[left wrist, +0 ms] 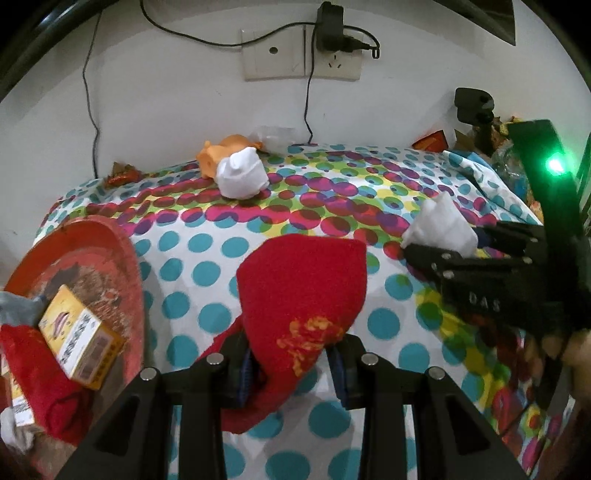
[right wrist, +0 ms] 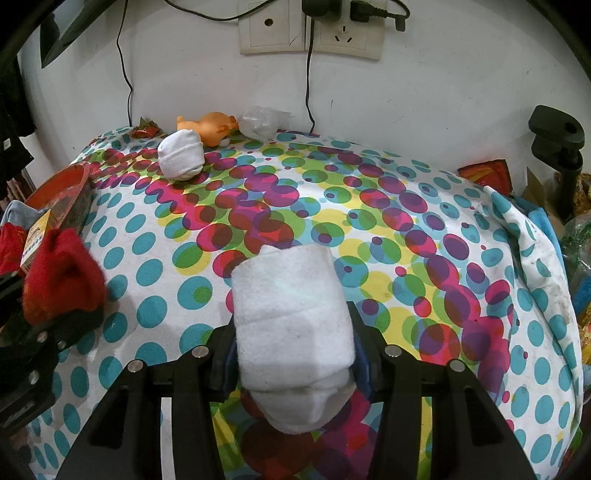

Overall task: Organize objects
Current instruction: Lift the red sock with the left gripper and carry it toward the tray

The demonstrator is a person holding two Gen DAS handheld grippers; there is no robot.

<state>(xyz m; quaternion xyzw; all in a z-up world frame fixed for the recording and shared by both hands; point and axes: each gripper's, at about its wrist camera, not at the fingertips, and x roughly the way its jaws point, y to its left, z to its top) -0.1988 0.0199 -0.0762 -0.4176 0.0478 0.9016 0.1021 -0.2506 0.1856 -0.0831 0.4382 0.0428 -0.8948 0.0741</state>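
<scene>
Socks fill both of your tongs. Your left tongs (left wrist: 293,363) are closed on a red sock (left wrist: 301,291) with a yellow mark, its bulk rising ahead of the fingers and a tail drooping below them, held over the dotted cloth (left wrist: 192,266) that covers the table. Your right tongs (right wrist: 295,354) are clamped on a folded white sock (right wrist: 293,314), which stands up between the fingers and bulges beneath them.

Each hand reaches forward toward the wall, level with the other — your left camera sees the right tongs coming in from the right edge with the white bundle at their tip, and your right camera sees the left tongs low at the left edge under the red one.

Only the left view looks down into the red basin (left wrist: 99,258) just to your left: a yellow box (left wrist: 79,338) lies tilted in it, with red and grey fabric beside. The right view catches only the basin's rim.

Farther on, a second rolled white sock (right wrist: 181,156) sits on the cloth, touching an orange toy (right wrist: 210,127) behind it near the wall. A crumpled clear bag (right wrist: 260,120) lies just beside the toy — plainer in the right view. Above, cables hang from the wall sockets (right wrist: 308,31).
</scene>
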